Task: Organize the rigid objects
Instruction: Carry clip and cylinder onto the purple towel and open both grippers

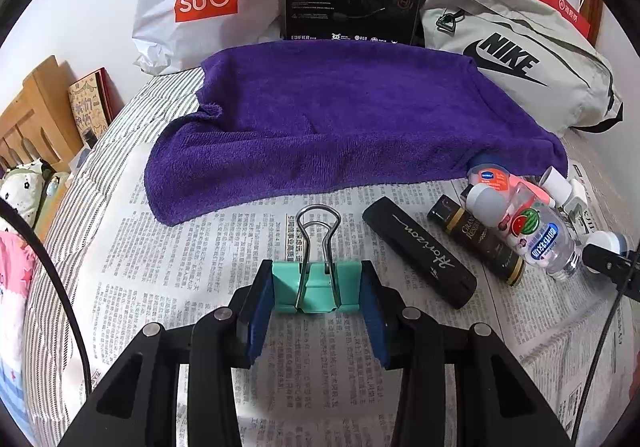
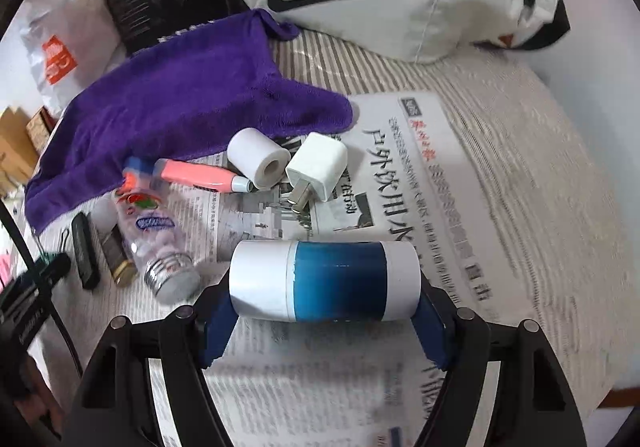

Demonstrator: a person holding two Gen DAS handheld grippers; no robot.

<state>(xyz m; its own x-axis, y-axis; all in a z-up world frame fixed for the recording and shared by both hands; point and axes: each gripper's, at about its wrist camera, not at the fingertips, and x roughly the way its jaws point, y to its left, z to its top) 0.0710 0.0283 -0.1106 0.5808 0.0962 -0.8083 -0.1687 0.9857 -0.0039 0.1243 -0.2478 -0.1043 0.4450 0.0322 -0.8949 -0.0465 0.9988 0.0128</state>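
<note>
We hold a mint binder clip [image 1: 316,289] in our left tongs [image 1: 316,293] and a blue-and-white canister [image 2: 325,279] crosswise in our right tongs [image 2: 326,321], both lifted for sorting beside the clutter on the newspaper [image 1: 168,259].

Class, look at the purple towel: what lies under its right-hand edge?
A blue-capped item pokes out from under the purple towel; newspaper runs beneath its front edge. Anything further under is covered.

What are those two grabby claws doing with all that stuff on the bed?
A person is tidying small things with two hand-held grippers. The left gripper pinches a green binder clip. The right gripper holds a blue and white cylinder sideways. Other items, like a clear bottle and a white plug, lie on the newspaper by a purple towel.
</note>
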